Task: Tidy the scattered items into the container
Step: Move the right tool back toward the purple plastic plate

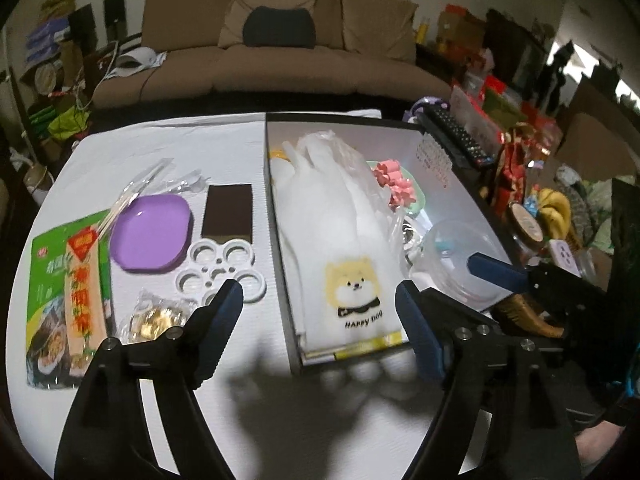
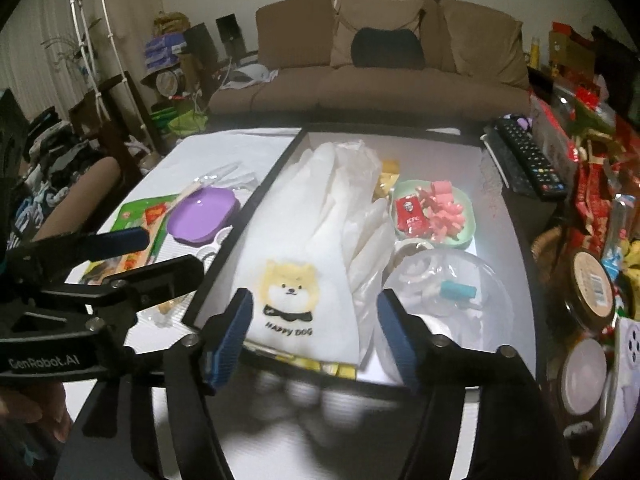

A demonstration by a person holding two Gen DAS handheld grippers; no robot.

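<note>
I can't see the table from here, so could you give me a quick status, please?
Both grippers open, empty. Dog towel in box. Purple dish, sponge still outside. Nothing blocking.

Readable text, placed relative to the box [image 2: 224,280]:
- "HAPPY DOG" printed in black under a cartoon dog face, on the white bag [image 2: 296,276] lying inside the box, near end.
- "KFC" in white on a red sachet [image 2: 409,214], in the green dish [image 2: 468,216] inside the box, far right of the bag.
- "GenRobot.AI" in white on the black body of the left gripper [image 2: 120,260], left of the box in the right wrist view.
- Green food packet [image 1: 68,296] on the bench left of the box: red and yellow characters, not legible.
- Pink print on the box's right inner wall: too small to read.
</note>
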